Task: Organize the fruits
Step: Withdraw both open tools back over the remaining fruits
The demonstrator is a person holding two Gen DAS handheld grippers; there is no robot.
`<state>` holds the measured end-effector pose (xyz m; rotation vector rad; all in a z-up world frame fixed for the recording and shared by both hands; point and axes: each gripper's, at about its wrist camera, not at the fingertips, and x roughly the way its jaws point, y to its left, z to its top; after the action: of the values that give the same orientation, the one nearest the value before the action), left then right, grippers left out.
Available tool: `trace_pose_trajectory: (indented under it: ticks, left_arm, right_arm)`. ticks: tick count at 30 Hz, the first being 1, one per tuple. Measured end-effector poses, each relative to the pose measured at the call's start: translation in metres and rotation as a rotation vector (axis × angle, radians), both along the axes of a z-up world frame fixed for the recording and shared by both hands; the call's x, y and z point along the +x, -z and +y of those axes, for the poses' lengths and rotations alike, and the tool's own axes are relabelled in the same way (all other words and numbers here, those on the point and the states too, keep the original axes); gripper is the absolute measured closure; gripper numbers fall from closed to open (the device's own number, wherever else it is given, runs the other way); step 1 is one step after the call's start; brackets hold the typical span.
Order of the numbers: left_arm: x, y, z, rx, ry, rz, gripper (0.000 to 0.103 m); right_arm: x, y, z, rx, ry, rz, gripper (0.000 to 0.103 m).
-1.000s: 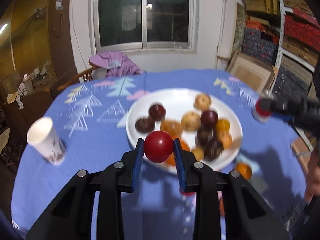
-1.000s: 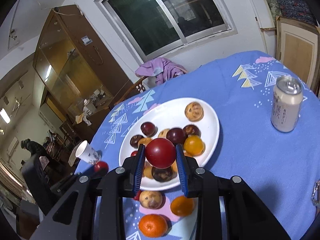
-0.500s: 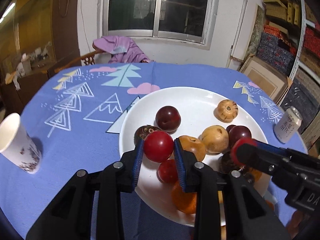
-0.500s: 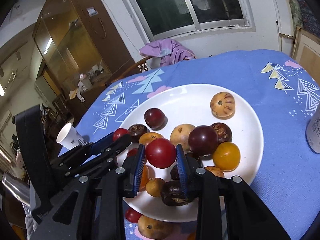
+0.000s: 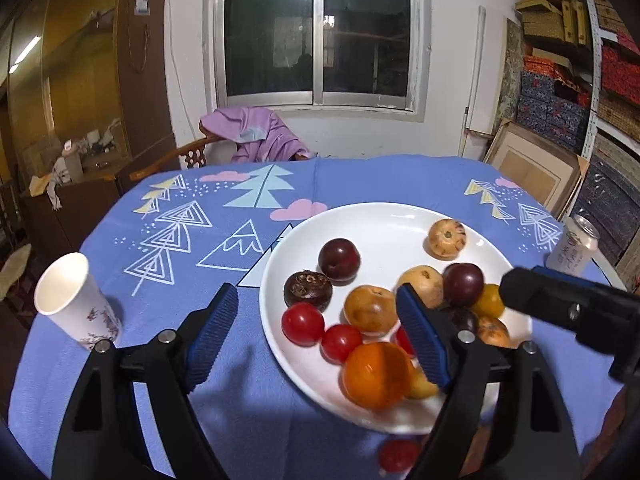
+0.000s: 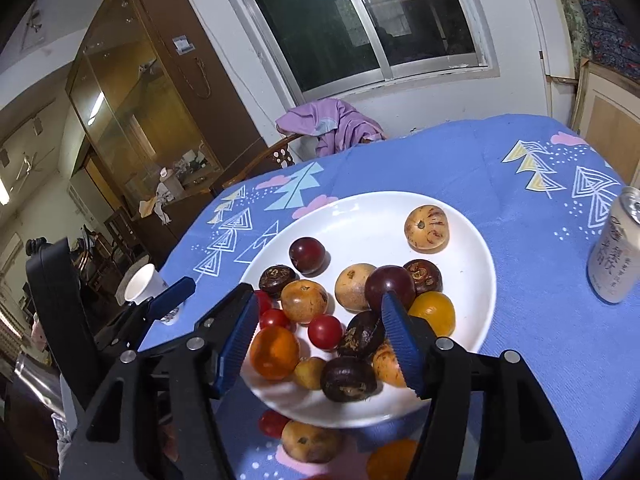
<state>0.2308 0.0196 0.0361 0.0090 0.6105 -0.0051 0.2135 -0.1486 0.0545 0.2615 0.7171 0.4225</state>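
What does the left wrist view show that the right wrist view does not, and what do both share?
Only the left wrist view shows the stacked patterned boxes on shelves at the right wall.

Only the right wrist view shows the speckled tan fruit and orange fruit lying on the cloth off the plate's near edge.

Both share the round white plate heaped with fruit, the white paper cup, the pale drink can, the blue patterned tablecloth, and both grippers, left and right, jaws just opened, holding nothing.

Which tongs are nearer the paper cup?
Left. The left tongs are beside the paper cup, at the plate's cup-side rim; the right tongs are over the plate's fruit, farther off.
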Motion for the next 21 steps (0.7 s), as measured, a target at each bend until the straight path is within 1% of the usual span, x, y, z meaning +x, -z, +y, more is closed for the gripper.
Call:
trace_pose_trajectory:
  ticks: [1,5,7,11,13,17,21]
  left_arm:
    - [-0.012,-0.001,-0.004,0.016,0.003,-0.012,0.015]
    - [-0.051,0.003,-0.013,0.087,0.004,-0.027,0.01]
    - [-0.069,0.008,-0.014,0.09,0.007,-0.014,0.009]
    - [-0.098,0.016,-0.017,0.081,0.011,-0.003,0.008]
    - [-0.109,0.018,-0.019,0.093,0.014,-0.008,0.006]
    - [-0.116,0.022,-0.024,0.129,0.015,-0.017,0.005]
    - [-0.11,0.028,-0.026,0.143,0.018,0.008,0.005]
  right_arm:
    - [-0.008,-0.003,-0.004,0.004,0.003,-0.008,0.036]
    - [-0.037,-0.008,-0.018,0.026,0.012,-0.029,0.032]
    - [-0.053,-0.004,-0.028,0.042,0.021,-0.028,0.027]
    - [-0.084,0.01,-0.045,0.054,0.035,-0.022,0.027]
    - [-0.095,0.018,-0.052,0.056,0.044,-0.014,0.025]
    - [-0.101,0.028,-0.058,0.047,0.058,0.012,0.022]
    - [-0.1,0.028,-0.056,0.025,0.052,0.005,0.022]
